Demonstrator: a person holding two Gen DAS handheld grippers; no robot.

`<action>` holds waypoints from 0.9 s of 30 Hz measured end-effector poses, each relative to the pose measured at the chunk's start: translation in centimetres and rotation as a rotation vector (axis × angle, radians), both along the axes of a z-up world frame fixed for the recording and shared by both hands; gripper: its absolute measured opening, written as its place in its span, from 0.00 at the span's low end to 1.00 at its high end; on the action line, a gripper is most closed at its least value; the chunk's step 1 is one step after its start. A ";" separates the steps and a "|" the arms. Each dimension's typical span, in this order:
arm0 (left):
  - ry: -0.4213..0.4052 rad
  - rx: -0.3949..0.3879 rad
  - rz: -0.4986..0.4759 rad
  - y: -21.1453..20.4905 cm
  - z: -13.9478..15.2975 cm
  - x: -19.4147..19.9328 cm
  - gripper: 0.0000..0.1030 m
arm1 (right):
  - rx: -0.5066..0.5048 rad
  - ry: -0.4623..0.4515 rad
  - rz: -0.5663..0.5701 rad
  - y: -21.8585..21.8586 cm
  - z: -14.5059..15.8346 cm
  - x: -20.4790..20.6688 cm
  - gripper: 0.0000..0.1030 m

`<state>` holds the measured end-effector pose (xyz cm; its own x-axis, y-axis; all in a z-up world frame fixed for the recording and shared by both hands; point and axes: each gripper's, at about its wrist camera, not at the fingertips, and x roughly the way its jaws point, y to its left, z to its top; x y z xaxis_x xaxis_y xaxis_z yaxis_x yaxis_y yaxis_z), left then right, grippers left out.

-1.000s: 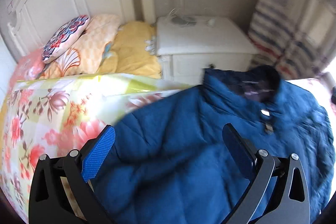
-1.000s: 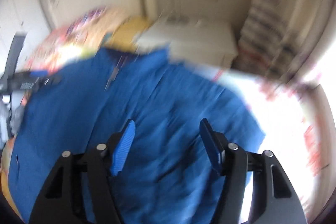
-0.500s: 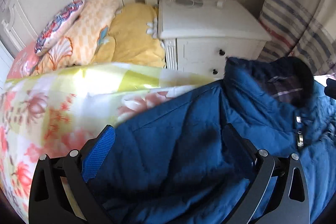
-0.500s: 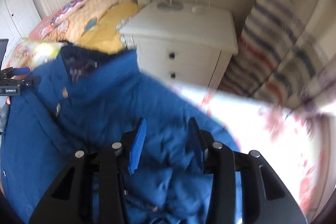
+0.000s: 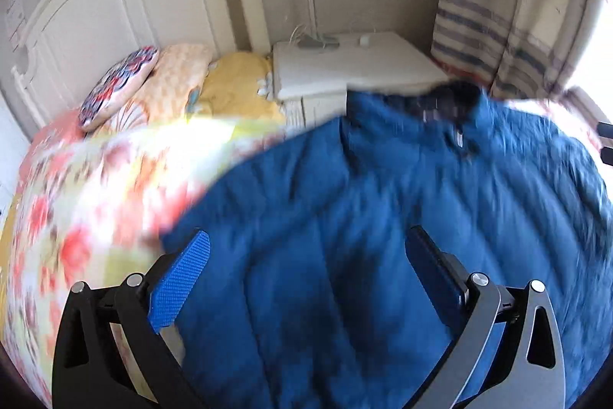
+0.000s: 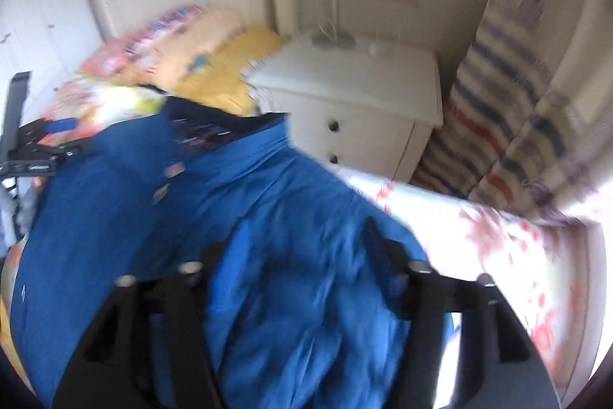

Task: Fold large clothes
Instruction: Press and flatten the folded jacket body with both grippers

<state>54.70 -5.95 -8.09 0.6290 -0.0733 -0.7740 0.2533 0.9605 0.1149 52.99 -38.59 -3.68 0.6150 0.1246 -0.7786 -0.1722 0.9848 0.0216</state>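
A large blue quilted jacket [image 5: 383,198] lies spread on the bed with its dark collar [image 5: 452,102] toward the nightstand. My left gripper [image 5: 306,255] hovers over the jacket's left side, jaws wide open, and the padding below is not pinched. In the right wrist view the same jacket [image 6: 153,217] bunches up under my right gripper [image 6: 306,252]. Its jaws are opening, with rumpled blue fabric between the blurred fingers [image 6: 230,255] and no pad pressing on it. The left gripper [image 6: 49,140] shows at that view's left edge.
A floral quilt [image 5: 95,198] covers the bed, with pillows [image 5: 118,83] and a yellow blanket [image 5: 237,83] by the white headboard [image 5: 115,6]. A white nightstand [image 6: 364,94] with a lamp stands beside the bed. A striped curtain [image 5: 498,25] hangs at the right.
The right jaws narrowed on the fabric half a second ago and now stand wider. Both views have swung and are blurred; the left gripper has pulled back from the collar, still wide open.
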 end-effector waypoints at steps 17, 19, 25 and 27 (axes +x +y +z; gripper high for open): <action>-0.087 0.080 -0.032 -6.7 0.4 -11.1 0.95 | -0.050 -0.130 -0.074 7.1 -1.3 -12.0 0.78; -0.010 0.145 -0.057 -8.9 -2.8 -10.4 0.96 | -0.117 -0.119 0.025 11.0 -2.5 -12.6 0.78; 0.005 0.059 -0.011 -7.0 -1.9 -11.2 0.96 | -0.175 0.011 0.051 13.6 -7.2 -11.6 0.83; -0.030 0.017 -0.035 -6.4 -0.2 -13.8 0.96 | -0.111 0.023 0.006 12.7 -5.7 -12.6 0.81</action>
<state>40.89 -12.36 -8.30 0.6493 -0.0826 -0.7561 0.2829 0.9490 0.1392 40.35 -25.84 -9.34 0.5962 0.0409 -0.8018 -0.1793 0.9803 -0.0834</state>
